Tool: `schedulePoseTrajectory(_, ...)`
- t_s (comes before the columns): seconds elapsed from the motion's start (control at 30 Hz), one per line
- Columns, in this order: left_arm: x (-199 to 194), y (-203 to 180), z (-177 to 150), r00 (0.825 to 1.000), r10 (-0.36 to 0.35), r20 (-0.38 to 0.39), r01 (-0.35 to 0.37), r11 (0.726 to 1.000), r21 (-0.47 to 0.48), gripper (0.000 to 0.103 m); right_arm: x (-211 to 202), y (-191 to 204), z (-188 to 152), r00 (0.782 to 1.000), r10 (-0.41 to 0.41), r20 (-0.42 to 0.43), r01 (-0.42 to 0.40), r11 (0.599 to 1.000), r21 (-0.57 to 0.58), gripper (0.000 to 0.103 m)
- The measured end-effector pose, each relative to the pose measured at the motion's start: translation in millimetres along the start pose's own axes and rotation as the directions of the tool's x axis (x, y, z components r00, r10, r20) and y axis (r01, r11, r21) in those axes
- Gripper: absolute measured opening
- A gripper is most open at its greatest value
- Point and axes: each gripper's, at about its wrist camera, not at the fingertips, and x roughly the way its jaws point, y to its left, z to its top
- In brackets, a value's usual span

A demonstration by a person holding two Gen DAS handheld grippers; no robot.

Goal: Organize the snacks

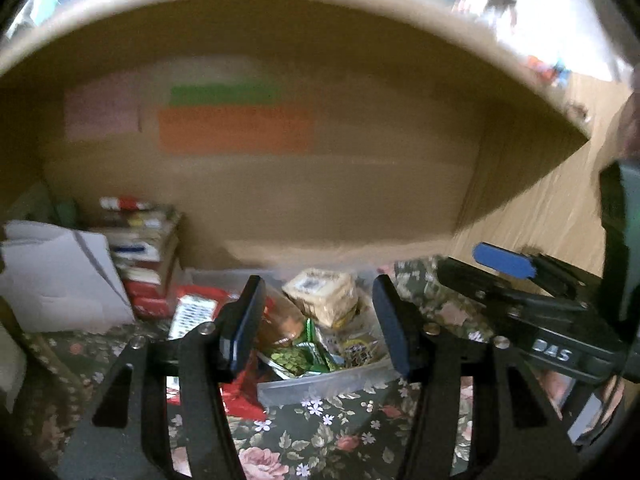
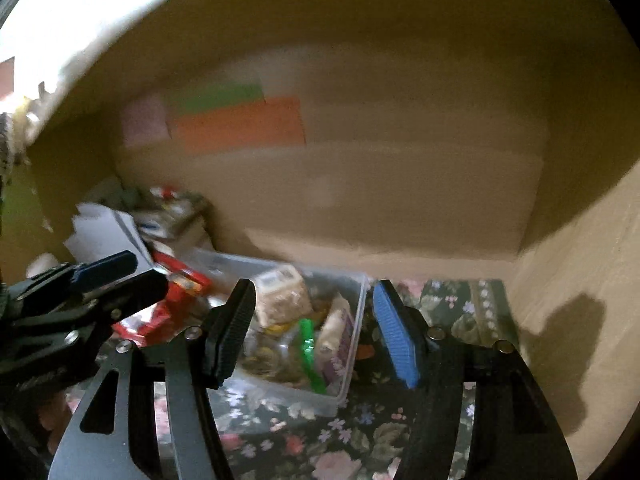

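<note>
A clear plastic bin (image 2: 352, 344) full of snack packets sits on a dark floral cloth (image 2: 300, 440). It also shows in the left wrist view (image 1: 320, 384). In it lie a beige cracker pack (image 1: 324, 296), green packets (image 1: 304, 354) and a green clip (image 2: 310, 352). A red packet (image 1: 236, 396) lies at the bin's left. My left gripper (image 1: 316, 324) is open and empty just in front of the bin. My right gripper (image 2: 316, 328) is open and empty, its fingers straddling the bin's near end. The right gripper shows at the right of the left wrist view (image 1: 520, 280).
A large cardboard box wall (image 1: 320, 160) with green and orange labels stands right behind the bin. White paper (image 1: 60, 276) and a stack of red and brown boxes (image 1: 148, 256) sit at the left. A cardboard side wall (image 2: 580, 320) closes the right.
</note>
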Motion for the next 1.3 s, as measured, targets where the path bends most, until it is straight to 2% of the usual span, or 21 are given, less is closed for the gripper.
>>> schedulePoseTrajectory(0.2, -61, -2, 3, 0.993, 0.034, 0.115, -0.036, 0.999, 0.016, 0.06, -62, 23, 2, 0.992, 0.016, 0.127, -0.013, 1.0, -0.025, 0.058)
schedulePoseTrajectory(0.47, -128, -3, -8, 0.971, 0.071, 0.229, -0.081, 0.996, 0.035, 0.073, -116, 45, -9, 0.973, 0.049, 0.224, -0.043, 0.999, -0.034, 0.061)
schedulePoseTrajectory(0.67, -163, -5, -19, 0.958, 0.079, 0.277, -0.093, 0.995, 0.039, 0.092, -138, 60, -19, 0.965, 0.048, 0.257, -0.039, 0.998, -0.039, 0.077)
schedulePoseTrajectory(0.77, -173, -4, -23, 0.954, 0.088, 0.285, -0.102, 0.994, 0.034, 0.099, -148, 64, -25, 0.962, 0.04, 0.27, -0.033, 0.999, -0.031, 0.086)
schedulePoseTrajectory(0.93, -179, -2, -29, 0.953, 0.099, 0.288, -0.114, 0.993, 0.035, 0.103, -155, 67, -31, 0.957, 0.01, 0.291, -0.005, 1.0, -0.02, 0.103)
schedulePoseTrajectory(1.3, -180, 3, -35, 0.955, 0.091, 0.282, -0.105, 0.994, 0.035, 0.103, -162, 71, -36, 0.953, -0.02, 0.303, 0.036, 0.998, -0.045, 0.103)
